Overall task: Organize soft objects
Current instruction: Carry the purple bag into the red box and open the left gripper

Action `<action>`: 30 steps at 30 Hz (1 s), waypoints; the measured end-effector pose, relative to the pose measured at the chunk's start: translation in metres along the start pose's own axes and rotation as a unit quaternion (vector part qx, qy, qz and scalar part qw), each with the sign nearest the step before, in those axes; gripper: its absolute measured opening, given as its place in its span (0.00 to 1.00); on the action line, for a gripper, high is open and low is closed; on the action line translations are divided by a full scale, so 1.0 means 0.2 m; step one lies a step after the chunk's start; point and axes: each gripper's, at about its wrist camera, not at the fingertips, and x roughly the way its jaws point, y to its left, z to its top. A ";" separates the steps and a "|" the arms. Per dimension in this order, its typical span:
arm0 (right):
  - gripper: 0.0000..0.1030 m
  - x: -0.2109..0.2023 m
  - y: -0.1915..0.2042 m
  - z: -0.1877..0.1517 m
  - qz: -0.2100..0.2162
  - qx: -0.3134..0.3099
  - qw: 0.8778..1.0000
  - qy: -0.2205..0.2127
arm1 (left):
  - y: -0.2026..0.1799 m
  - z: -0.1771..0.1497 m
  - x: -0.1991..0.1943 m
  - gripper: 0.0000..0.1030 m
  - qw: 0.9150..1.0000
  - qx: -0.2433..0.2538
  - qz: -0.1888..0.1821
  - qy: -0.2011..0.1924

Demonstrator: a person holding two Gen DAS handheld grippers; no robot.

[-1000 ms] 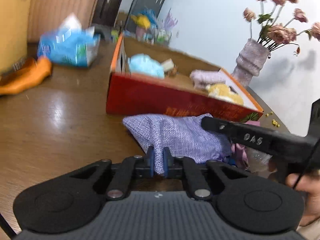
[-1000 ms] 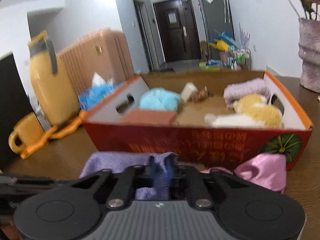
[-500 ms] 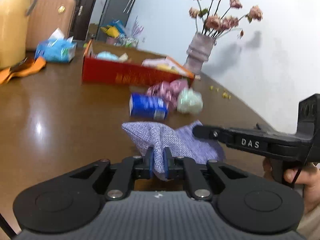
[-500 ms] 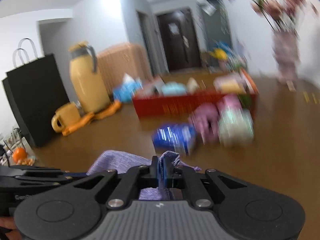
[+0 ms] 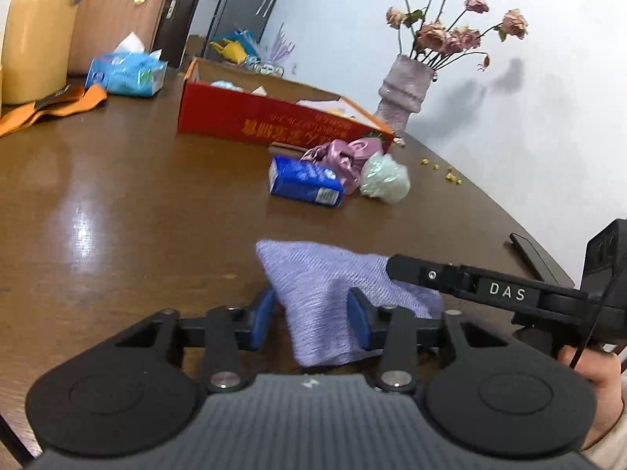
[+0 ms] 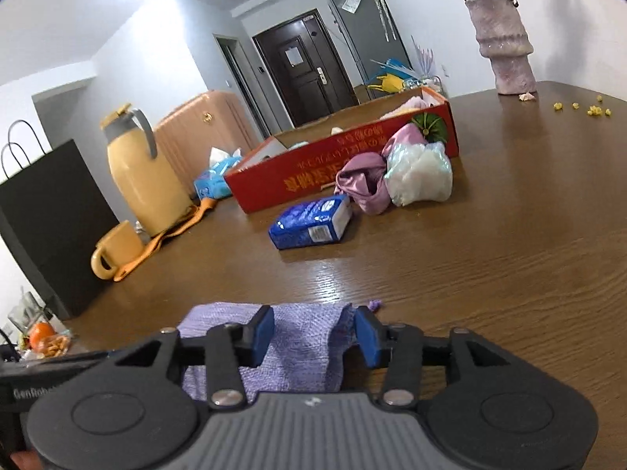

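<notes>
Between the spread blue pads of the left gripper (image 5: 311, 319), at 6 o'clock in the left wrist view, a lavender woven cloth (image 5: 333, 293) is lying bunched on the brown wooden table (image 5: 137, 203). Both pads are standing apart from the fabric, gripping nothing. From 3 o'clock the right gripper (image 6: 311, 333) is reaching over the same cloth (image 6: 301, 337), its jaws likewise wide open with the cloth sitting loose between them, one fold resting near the right-hand pad.

Toward 12 o'clock in the right wrist view, a blue tissue pack (image 6: 311, 224) is lying on its side, well apart from the cloth. Just beyond it a pink satin cloth (image 6: 366, 180) and a pale green mesh puff (image 6: 421, 176) are touching each other against the front wall of the red cardboard box (image 6: 313, 172), which is holding several soft items too small to identify. At 10 o'clock a yellow thermos jug (image 6: 143, 172) is standing beside a yellow mug (image 6: 113, 250).
</notes>
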 end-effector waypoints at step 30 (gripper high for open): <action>0.02 0.00 0.18 0.37 -0.035 -0.136 0.985 -0.095 | -0.05 0.53 0.08 0.10 0.991 0.072 -0.056 -0.097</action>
